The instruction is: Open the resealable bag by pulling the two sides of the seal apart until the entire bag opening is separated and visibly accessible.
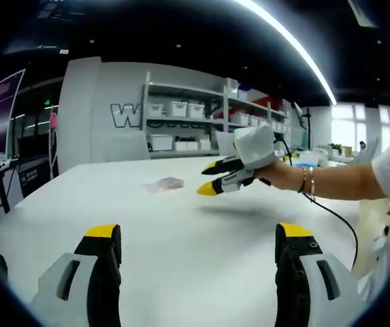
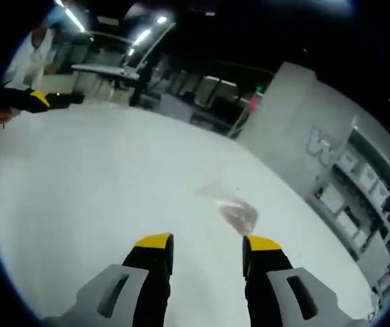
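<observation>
Resealable bag (image 1: 163, 183), small, clear and faintly pinkish, lies flat on a broad white bench (image 1: 181, 259), and neither gripper touches it. Going from largest to smallest: the bench spreads across both views, pale and glossy. Beyond its far edge in the left gripper view stands a grey wall with white shelving (image 1: 201, 126) that carries rows of white bins. In that view the left gripper (image 1: 199, 235) rises from the near edge, its yellow-tipped jaws spread wide and holding nothing, well short of the bag. To the right, a person's hand (image 1: 284, 176) with a bracelet at the wrist holds the right gripper (image 1: 208, 178) above the bench, its two yellow tips apart, just right of the bag. In the right gripper view, that gripper's (image 2: 205, 246) jaws stand parted and empty, with the bag (image 2: 234, 210) lying near, just beyond them and slightly to the right.
</observation>
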`<state>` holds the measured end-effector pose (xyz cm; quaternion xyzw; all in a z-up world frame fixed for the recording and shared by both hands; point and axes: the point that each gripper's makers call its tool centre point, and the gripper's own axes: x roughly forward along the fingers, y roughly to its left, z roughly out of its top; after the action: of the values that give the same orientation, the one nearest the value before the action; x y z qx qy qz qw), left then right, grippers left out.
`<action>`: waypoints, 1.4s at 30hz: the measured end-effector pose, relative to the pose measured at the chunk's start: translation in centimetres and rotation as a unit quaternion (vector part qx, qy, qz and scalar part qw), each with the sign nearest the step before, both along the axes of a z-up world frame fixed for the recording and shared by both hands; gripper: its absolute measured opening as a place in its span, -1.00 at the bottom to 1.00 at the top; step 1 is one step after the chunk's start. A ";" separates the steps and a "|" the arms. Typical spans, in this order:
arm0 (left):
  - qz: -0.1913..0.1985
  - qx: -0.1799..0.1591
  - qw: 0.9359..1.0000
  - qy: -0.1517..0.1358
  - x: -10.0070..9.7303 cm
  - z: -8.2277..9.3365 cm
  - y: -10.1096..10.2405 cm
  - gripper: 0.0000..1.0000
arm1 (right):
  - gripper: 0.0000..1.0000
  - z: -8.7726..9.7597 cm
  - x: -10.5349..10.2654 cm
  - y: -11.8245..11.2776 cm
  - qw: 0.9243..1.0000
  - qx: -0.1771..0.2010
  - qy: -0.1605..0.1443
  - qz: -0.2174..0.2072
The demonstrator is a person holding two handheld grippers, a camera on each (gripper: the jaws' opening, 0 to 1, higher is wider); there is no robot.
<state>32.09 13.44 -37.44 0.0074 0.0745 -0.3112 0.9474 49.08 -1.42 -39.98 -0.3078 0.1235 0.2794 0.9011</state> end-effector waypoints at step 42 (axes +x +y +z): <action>0.015 -0.001 1.000 0.004 0.5 -1.0 0.6 0.85 | -0.30 -1.6 3.4 0.7 0.999 -0.034 -0.001 0.022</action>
<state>32.55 14.07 -38.48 0.0038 0.0776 -0.2970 0.9517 52.49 -0.70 -41.60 -0.3414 0.1256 0.2947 0.8837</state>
